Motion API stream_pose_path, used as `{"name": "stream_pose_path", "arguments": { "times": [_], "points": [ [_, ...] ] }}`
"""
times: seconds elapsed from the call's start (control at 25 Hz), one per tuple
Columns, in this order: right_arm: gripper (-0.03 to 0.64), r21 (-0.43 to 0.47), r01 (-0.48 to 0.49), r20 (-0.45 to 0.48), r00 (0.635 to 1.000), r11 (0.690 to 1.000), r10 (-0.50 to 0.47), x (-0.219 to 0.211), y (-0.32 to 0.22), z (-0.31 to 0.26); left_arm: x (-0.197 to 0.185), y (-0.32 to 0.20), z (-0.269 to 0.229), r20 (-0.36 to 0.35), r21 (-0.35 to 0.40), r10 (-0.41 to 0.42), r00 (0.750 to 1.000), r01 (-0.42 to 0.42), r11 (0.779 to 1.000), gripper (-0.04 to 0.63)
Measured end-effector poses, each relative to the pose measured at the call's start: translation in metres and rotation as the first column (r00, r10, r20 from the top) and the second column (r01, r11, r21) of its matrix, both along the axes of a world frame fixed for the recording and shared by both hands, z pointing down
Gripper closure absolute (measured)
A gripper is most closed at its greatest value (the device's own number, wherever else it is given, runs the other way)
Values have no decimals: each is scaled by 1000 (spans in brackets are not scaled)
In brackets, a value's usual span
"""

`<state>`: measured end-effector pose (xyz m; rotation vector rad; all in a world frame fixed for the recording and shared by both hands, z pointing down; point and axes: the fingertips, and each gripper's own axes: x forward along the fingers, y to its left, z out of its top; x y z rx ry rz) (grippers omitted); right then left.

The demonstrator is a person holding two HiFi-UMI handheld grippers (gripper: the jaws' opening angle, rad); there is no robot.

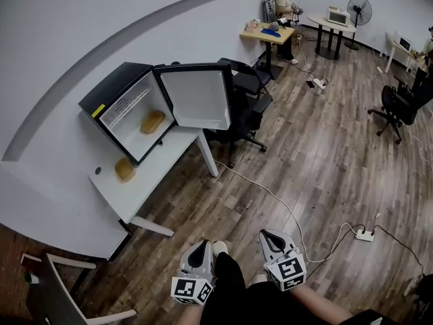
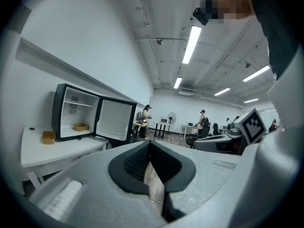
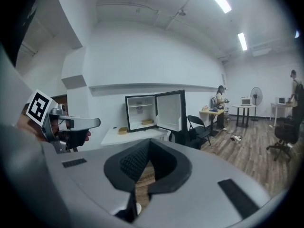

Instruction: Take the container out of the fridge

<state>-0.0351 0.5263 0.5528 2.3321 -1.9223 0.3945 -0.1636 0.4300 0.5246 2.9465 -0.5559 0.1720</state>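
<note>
Wood-plank flooring (image 1: 318, 154) fills most of the head view, and a white table (image 1: 145, 188) is set against the wall. On the table a black fridge (image 1: 111, 90) is stood with its door (image 1: 197, 97) swung wide open. The container (image 1: 151, 121) is seen lying on the bottom of the fridge compartment, well ahead of both grippers and off to their left. A second container (image 1: 124, 170) is placed on the table just outside the fridge. The left gripper (image 1: 199, 248) and the right gripper (image 1: 269, 235) are held low, side by side, well apart from the table.

From the left gripper view, the left gripper (image 2: 150, 148) is shown clenched, with its jaws pressed together and nothing caught between them. The fridge (image 2: 64, 113) is found ahead and to the left, with the container (image 2: 80, 127) under its shelf.

From the right gripper view, the right gripper (image 3: 149, 146) is likewise closed and empty. The fridge (image 3: 137, 110) is seen almost straight ahead, far off, and the left gripper (image 3: 92, 123) is gripped by a hand (image 3: 71, 137) at the left.
</note>
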Motion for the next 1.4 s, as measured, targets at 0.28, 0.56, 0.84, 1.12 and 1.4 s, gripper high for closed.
{"name": "stream_pose_path", "arguments": {
  "times": [0.28,0.56,0.84,1.12,1.4],
  "points": [
    [621,-36,-31,-18,999,999,31,28,-45,0,35,-37,1,-32,-10,41,999,-42,999,583],
    [621,-82,7,-58,998,997,-12,45,-133,4,33,-124,3,-44,-36,-33,999,32,999,583],
    [621,-74,22,-66,997,997,-27,59,-226,-23,39,-216,-11,-45,-42,-49,998,47,998,583],
    [621,-107,37,-63,997,994,-44,55,-291,-23,43,-275,-11,-63,-80,-42,997,37,996,583],
    [621,-110,48,-102,993,993,-60,52,-346,-31,47,-330,-8,-68,-85,-6,998,0,996,583]
  ]
}}
